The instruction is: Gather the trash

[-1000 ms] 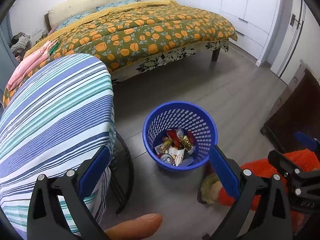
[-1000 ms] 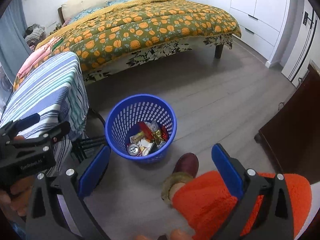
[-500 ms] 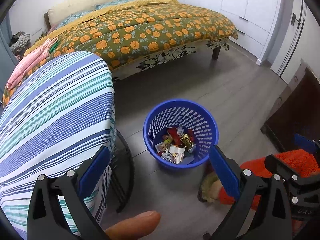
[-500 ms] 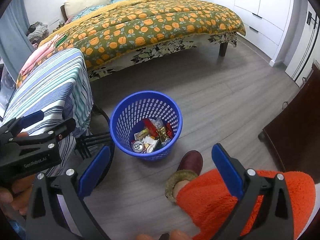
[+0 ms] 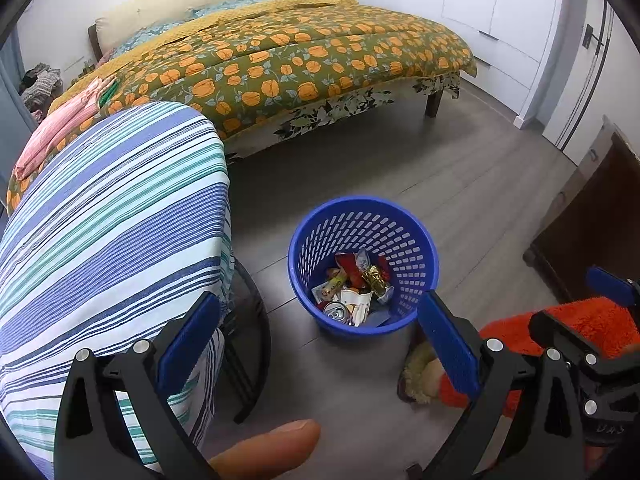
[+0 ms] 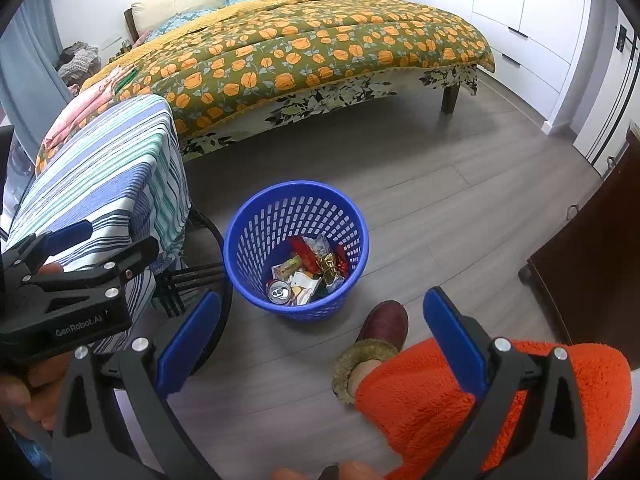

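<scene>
We see grey wood-plank floor [image 6: 420, 200], blue mesh waste basket [image 6: 256, 240] standing on it holding wrappers and a can [image 6: 279, 291], beside it our dark red slipper [image 6: 382, 322], bed [image 6: 320, 52] behind.

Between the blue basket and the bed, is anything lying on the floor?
No. In both wrist views the stretch from the blue basket to the bed is bare grey floor.

Left gripper [image 5: 318, 326] was wide open and empty above grey floor [image 5: 460, 184], blue basket [image 5: 362, 216] held wrappers and a can [image 5: 335, 312], striped cloth [image 5: 104, 216] sat left, right gripper [image 5: 592, 344] showed at right edge.
</scene>
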`<state>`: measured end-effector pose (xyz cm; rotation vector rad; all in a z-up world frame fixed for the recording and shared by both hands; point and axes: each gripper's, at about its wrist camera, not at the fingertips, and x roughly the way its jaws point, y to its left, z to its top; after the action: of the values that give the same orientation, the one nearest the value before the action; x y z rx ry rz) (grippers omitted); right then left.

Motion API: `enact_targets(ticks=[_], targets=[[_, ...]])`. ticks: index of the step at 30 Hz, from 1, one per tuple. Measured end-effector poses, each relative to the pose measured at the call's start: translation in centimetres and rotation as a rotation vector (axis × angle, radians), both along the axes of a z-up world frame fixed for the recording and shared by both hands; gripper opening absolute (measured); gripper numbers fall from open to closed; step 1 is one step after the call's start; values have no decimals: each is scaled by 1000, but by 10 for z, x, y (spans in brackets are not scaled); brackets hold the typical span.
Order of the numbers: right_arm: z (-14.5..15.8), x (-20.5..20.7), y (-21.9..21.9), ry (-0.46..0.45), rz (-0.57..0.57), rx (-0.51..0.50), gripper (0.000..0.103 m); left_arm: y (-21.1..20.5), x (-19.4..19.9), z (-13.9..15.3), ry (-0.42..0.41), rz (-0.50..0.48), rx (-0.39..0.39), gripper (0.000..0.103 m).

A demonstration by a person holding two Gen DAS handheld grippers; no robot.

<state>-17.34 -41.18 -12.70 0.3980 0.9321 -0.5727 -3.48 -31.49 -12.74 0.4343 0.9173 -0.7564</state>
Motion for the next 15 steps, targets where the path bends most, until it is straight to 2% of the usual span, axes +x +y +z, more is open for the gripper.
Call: enact_targets(ticks=[15], targets=[[-2, 1, 6, 1, 4, 4, 98, 0, 0, 0, 1, -1, 3, 98]])
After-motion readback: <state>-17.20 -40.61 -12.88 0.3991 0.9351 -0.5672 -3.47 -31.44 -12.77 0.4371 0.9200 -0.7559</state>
